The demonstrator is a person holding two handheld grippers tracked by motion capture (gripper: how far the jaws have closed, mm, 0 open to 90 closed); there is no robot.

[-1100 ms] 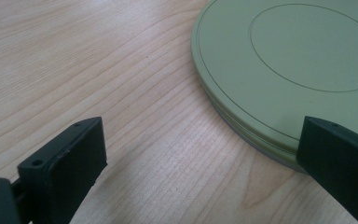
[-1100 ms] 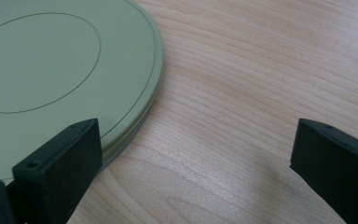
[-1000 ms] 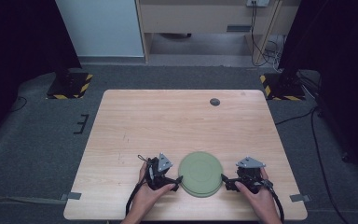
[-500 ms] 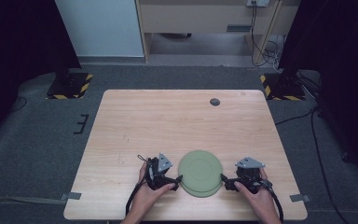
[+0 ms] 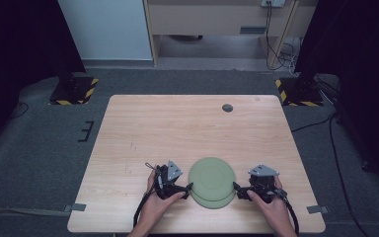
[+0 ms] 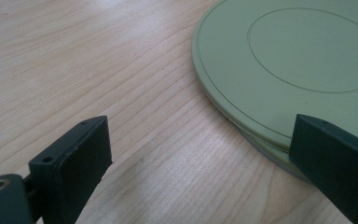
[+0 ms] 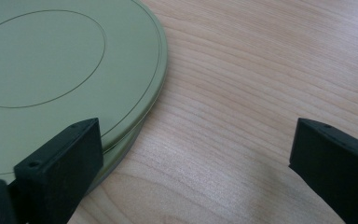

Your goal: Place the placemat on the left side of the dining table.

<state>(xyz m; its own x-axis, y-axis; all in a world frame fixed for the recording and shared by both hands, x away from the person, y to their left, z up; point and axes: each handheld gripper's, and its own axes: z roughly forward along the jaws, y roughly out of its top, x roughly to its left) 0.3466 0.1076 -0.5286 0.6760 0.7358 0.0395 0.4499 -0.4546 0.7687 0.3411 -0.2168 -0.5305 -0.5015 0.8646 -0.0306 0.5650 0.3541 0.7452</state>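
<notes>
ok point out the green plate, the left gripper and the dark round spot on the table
green plate [image 5: 212, 177], high view, centre of its top face
left gripper [image 5: 187, 187], high view, between its jaw tips
dark round spot [image 5: 227, 107], high view, its middle

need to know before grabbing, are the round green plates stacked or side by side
Stacked. In the left gripper view the upper round green plate lies flat on a second plate's rim showing just beneath, both resting on the light wooden table.

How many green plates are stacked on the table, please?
2: the round green top plate lies upside down, shifted slightly off the green bottom plate beneath it, near the front edge of the light wooden table. More could be hidden underneath.
</notes>
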